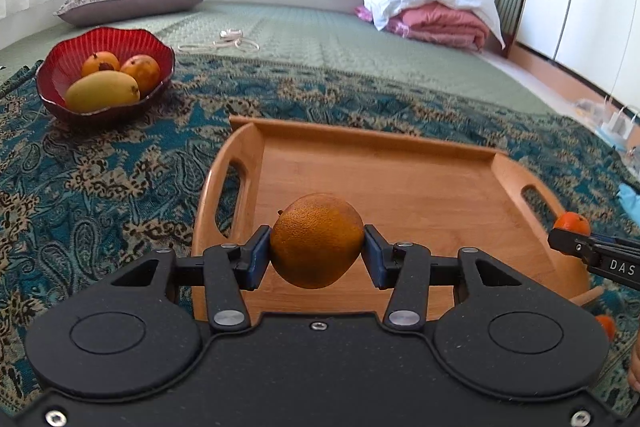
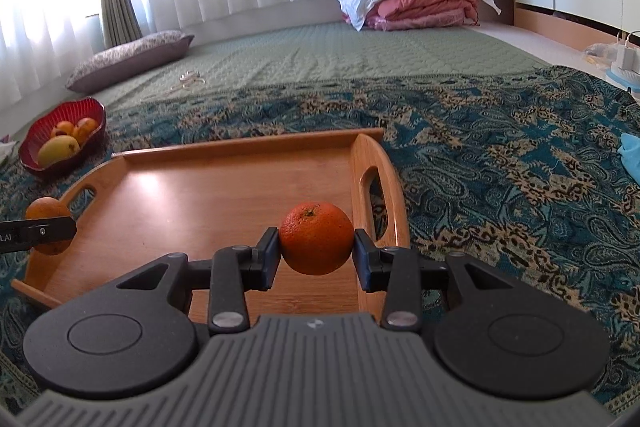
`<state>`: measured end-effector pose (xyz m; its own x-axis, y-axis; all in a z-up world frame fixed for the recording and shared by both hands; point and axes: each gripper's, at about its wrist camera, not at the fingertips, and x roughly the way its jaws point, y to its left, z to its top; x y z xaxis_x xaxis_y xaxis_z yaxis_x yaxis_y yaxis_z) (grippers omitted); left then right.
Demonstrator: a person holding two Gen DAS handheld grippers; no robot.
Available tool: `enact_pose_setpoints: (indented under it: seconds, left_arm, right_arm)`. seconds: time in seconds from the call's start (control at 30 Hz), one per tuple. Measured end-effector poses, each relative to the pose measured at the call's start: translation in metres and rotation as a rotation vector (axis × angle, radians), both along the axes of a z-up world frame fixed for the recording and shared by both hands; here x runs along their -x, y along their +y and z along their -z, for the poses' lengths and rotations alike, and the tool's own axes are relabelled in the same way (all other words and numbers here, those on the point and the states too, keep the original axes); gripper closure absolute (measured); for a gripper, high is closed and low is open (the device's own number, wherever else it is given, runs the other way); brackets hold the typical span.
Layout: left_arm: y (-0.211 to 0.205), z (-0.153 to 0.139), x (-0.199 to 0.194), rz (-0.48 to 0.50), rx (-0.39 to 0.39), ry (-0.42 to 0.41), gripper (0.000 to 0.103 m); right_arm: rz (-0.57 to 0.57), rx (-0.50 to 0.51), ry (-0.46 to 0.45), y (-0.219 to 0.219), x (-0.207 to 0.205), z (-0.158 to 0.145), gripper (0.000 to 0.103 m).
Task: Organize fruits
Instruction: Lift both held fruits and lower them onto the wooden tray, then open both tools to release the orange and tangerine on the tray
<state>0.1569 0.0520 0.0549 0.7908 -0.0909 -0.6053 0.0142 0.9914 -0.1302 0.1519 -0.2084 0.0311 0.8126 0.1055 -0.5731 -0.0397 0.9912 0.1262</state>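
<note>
Two handheld grippers each carry a piece of fruit above a wooden tray (image 1: 400, 183) that lies on a patterned teal cloth (image 1: 100, 179). The left gripper (image 1: 317, 253) is closed around a dull, brownish orange (image 1: 317, 241), its blue pads pressed against either side of the fruit, above the near left part of the tray. The right gripper (image 2: 316, 253) is closed the same way around a smaller, brighter tangerine (image 2: 316, 238), above the near right part of the tray, just beside the right handle slot. Both fruits appear lifted clear of the wood. The tray floor itself is bare.

Far to the left, well apart from the tray, a red scalloped bowl (image 1: 60, 67) on the cloth holds a yellow mango (image 1: 102, 91) and two round orange fruits.

The step in hand looks like carrying: each fruit is gripped and awaits placing. The next move probably calls for lowering each fruit onto the tray, or toward the bowl, before opening the fingers so it does not roll.
</note>
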Motion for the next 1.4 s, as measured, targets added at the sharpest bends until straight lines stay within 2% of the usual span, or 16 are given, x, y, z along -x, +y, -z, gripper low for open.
enact_pose_setpoints:
  seconds: [0.37,0.93,1.13,1.27,1.33,1.4]
  left_arm:
    - [-0.002,0.020,-0.006,0.008,-0.034,0.051,0.057]
    - [-0.005,0.020,-0.006,0.012,-0.066,0.044,0.057]
    - [-0.005,0.018,-0.004,0.011,-0.079,0.028,0.056]
    - [-0.007,0.014,-0.001,0.017,-0.107,0.004,0.041]
    - [-0.006,0.012,0.001,0.019,-0.103,-0.003,0.035]
    - [-0.005,0.010,0.004,0.021,-0.095,-0.007,0.029]
  right_arm:
    - [-0.012,0.015,0.056,0.003,-0.003,0.013,0.060]
    - [-0.010,0.009,0.080,0.004,-0.003,0.018,0.058]
    - [-0.014,0.013,0.082,0.005,-0.002,0.017,0.055]
    - [-0.018,0.015,0.084,0.005,-0.001,0.017,0.054]
    - [-0.016,0.014,0.083,0.005,0.001,0.017,0.050]
    - [-0.015,0.013,0.080,0.004,0.003,0.016,0.039]
